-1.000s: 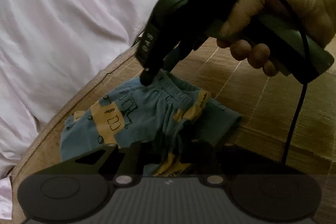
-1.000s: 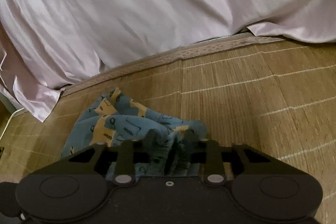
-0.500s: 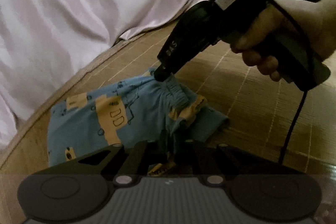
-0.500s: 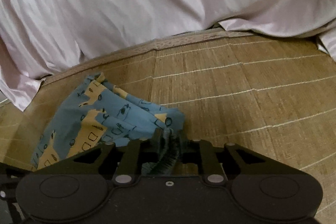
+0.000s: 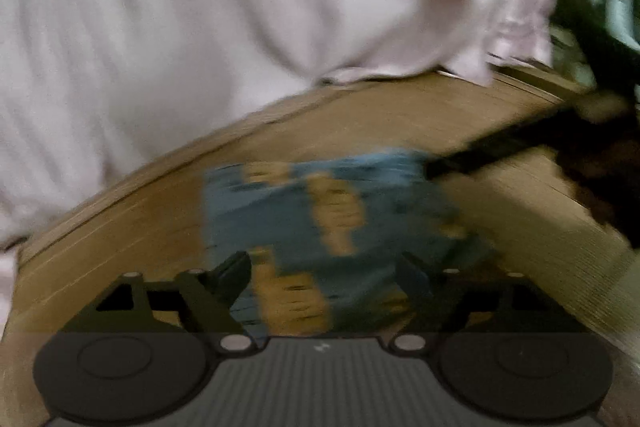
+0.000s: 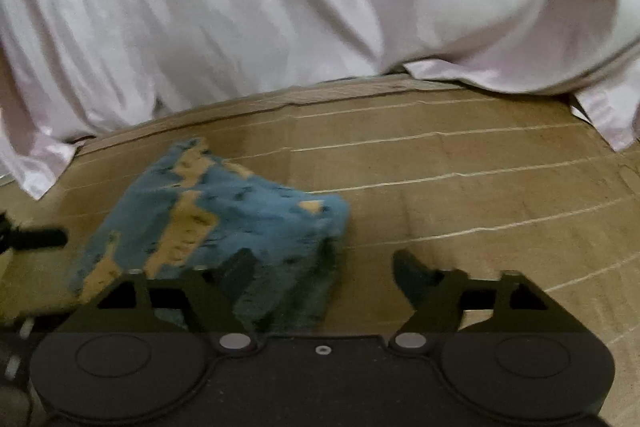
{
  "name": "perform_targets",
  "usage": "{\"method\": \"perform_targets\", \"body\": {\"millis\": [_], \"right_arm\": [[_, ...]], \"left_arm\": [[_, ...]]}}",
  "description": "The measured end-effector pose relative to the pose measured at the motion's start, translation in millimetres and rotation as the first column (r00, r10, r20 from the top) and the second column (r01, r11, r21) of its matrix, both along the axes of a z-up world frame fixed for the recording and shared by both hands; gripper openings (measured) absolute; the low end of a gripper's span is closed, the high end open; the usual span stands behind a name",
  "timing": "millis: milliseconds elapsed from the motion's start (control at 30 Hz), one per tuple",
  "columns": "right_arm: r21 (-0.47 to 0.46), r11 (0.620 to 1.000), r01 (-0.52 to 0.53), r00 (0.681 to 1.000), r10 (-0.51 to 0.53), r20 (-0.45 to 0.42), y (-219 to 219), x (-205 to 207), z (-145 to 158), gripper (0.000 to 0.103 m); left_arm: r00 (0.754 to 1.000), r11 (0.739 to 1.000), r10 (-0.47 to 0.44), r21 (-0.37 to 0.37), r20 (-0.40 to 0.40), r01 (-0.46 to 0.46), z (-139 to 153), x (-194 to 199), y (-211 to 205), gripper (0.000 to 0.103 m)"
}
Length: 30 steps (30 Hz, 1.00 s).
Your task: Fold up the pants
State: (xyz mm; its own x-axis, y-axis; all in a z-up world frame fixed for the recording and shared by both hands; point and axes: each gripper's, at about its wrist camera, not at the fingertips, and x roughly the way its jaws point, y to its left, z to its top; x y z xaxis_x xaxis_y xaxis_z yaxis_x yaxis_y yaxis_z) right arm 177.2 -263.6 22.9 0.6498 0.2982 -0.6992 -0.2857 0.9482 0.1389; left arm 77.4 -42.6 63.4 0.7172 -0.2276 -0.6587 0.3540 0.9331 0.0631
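One pair of pants [image 5: 332, 223], blue with yellow-tan printed patches, lies folded into a compact block on the woven mat [image 5: 520, 239]. One garment only; no second piece of clothing in either view.

Left wrist view (motion-blurred): the pants sit at centre frame, running from about 12 o'clock of the left gripper [image 5: 324, 273] down between its two fingers. Both fingers are spread wide, one at 9 o'clock of the cloth's lower edge, one at 3 o'clock, and nothing is pinched between them. At 2 o'clock a dark bar reaches in from the right edge: the other tool, its tip at the upper right corner of the pants; blur hides whether it touches. One pale pink sheet [image 5: 200, 27] fills the upper half, 10 to 1 o'clock, hanging to the mat's border.

Right wrist view (sharper): the pants [image 6: 224, 223] lie at 10 to 11 o'clock of the right gripper [image 6: 324, 273], flat on the mat [image 6: 480, 195], with a thick folded edge facing the camera. Right gripper's two fingers stand wide apart and empty; the left-hand finger overlaps the cloth's near edge in the picture, the right-hand finger is over bare mat. At 9 o'clock, frame edge, one dark rod-like tip of the left tool is just beside the pants' left side. The sheet [image 6: 280, 7] spans 9 to 3 o'clock across the top.

Count: 1 pants, 2 grippers, 1 mat, 1 sheet.
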Motion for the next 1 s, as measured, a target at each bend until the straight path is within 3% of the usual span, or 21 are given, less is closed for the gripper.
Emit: {"method": "perform_targets", "body": {"millis": [67,200,267,400,567,667,733,833,1000], "right_arm": [[-0.037,0.999,-0.020,1.000,0.020,-0.013,12.3,-2.7,-3.2,0.087],[-0.129,0.992,-0.018,0.998,0.010,-0.061,19.7,-9.3,-22.0,0.092],[-0.145,0.989,-0.003,0.999,-0.004,-0.045,14.5,-18.9,-25.3,0.100],[-0.133,0.991,-0.013,0.999,0.007,-0.046,4.9,-29.8,-32.2,0.102],[-0.015,1.000,-0.018,0.999,0.017,-0.039,-12.4,-33.9,-27.0,0.102],[-0.004,1.000,-0.027,0.999,0.027,0.026,-13.2,-24.7,-11.1,0.102],[-0.005,1.000,-0.025,0.998,0.025,0.063,-8.5,-8.8,-1.7,0.102],[0.008,0.999,-0.038,0.996,0.038,0.075,6.3,20.0,0.8,0.102],[-0.071,0.993,-0.098,0.994,0.101,0.044,34.0,48.1,-19.5,0.102]], "left_arm": [[0.994,0.995,0.102,0.019,-0.034,-0.101,-8.2,13.4,9.3,0.088],[0.946,0.954,0.297,0.092,-0.130,-0.286,-33.2,36.7,25.9,0.089],[0.946,0.957,0.289,0.053,-0.143,-0.285,-38.2,34.8,33.2,0.091],[0.968,0.967,0.234,0.128,-0.094,-0.221,-40.7,23.2,29.2,0.101],[0.972,0.970,0.204,0.161,-0.116,-0.184,-30.8,16.9,26.2,0.102],[0.971,0.953,0.237,0.195,-0.011,-0.230,-7.9,12.6,26.8,0.102],[0.966,0.953,0.252,0.158,0.063,-0.259,7.1,26.3,26.9,0.102],[0.965,0.958,0.244,0.133,0.097,-0.255,15.3,66.7,19.3,0.103],[0.983,0.942,0.181,0.283,0.031,-0.183,-19.5,130.4,-4.1,0.100]]}}
